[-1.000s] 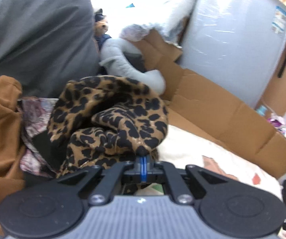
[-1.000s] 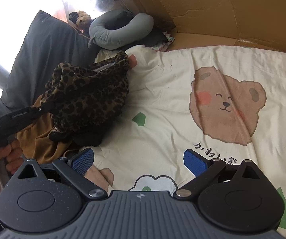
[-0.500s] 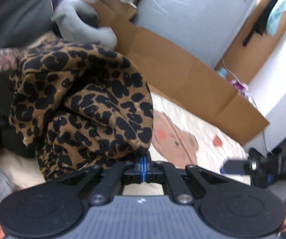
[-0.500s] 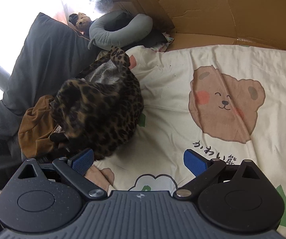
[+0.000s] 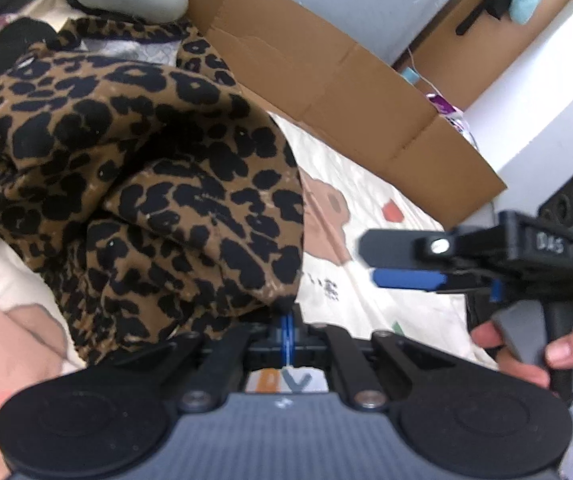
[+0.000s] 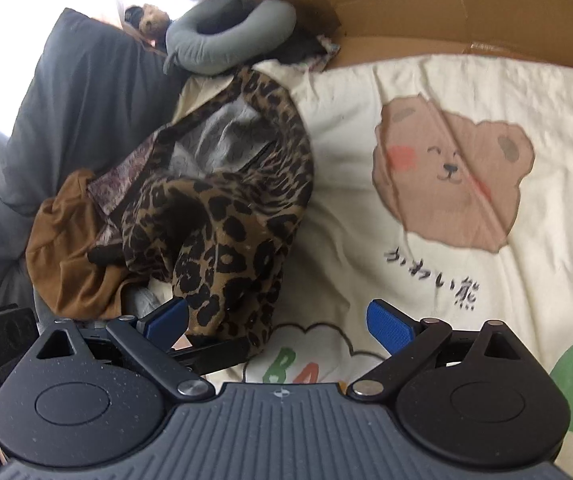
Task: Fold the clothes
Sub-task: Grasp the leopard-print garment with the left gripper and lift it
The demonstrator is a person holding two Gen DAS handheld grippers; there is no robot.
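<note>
Pinching the crumpled leopard-print garment (image 5: 138, 184) clear of the pile, the left gripper (image 5: 287, 322) brings it onto the cream bear-print bedsheet (image 6: 426, 80) for spreading, while the right gripper (image 6: 278, 316) waits with fingers wide apart and empty.

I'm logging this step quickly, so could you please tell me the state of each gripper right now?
Left gripper: shut on the leopard garment.
Right gripper: open, holding nothing; the garment's edge lies beside its left finger.
</note>
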